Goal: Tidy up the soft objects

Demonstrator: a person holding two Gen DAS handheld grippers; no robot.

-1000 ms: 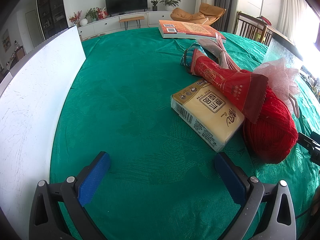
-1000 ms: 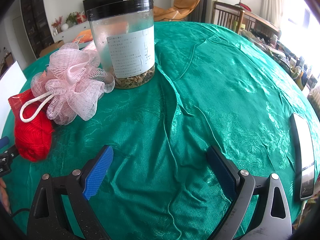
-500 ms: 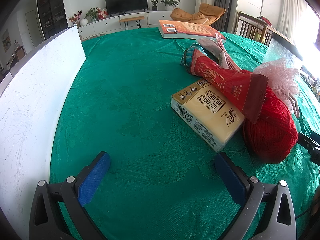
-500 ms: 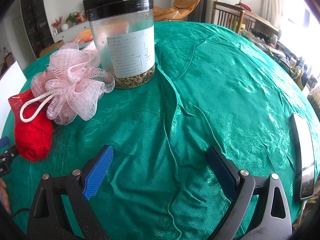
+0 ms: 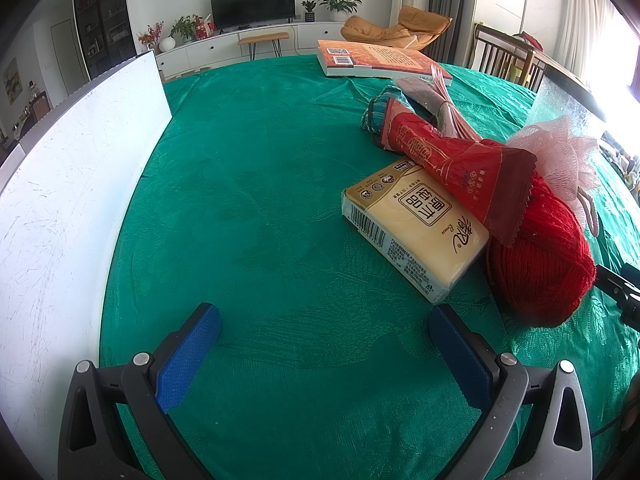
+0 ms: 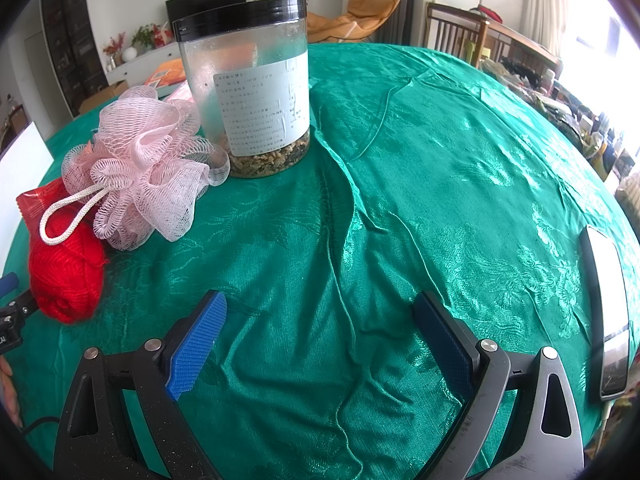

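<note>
Both tools at rest above the green-clothed surface (image 5: 260, 184). The left tool (image 5: 324, 356) stands wide open with nothing between its blue pads; the right tool (image 6: 320, 344) is likewise spread wide and empty.

The soft objects lie clustered ahead and to the right of the left tool: a tissue pack (image 5: 414, 236), its long axis running diagonally from far-left to near-right, with a red packet (image 5: 460, 172) resting across its far corner and on a red yarn ball (image 5: 540, 260), and a pink mesh sponge (image 5: 560, 156) beyond. In the right wrist view the same yarn ball (image 6: 66, 276) and sponge (image 6: 144, 168) lie to the far left, the sponge touching a lidded jar (image 6: 248, 92).

The tissue pack appears nearer the left tool; the yarn ball lies between the two tools. A white board (image 5: 72, 184) stands along the left edge.
</note>
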